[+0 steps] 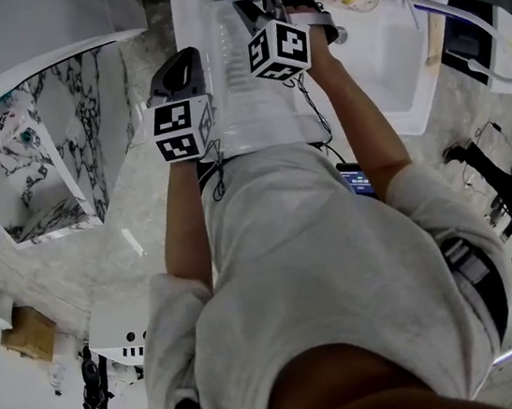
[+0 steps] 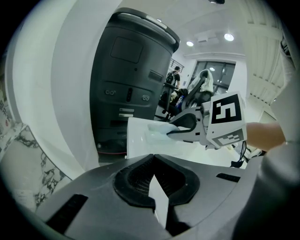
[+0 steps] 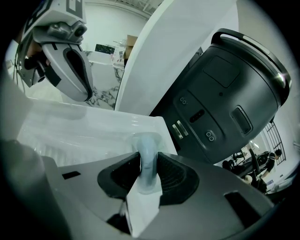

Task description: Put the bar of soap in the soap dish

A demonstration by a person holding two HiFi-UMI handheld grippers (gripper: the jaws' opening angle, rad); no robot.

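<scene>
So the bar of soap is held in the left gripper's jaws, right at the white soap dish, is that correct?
Wrong gripper. The bar of soap is held in the jaws of the right gripper, not the left gripper, right at the white soap dish. The right gripper view shows the bar pinched between its jaws.

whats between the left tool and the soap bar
Only bare floor of the white dish, left tool to soap bar, in the right gripper view.
</scene>
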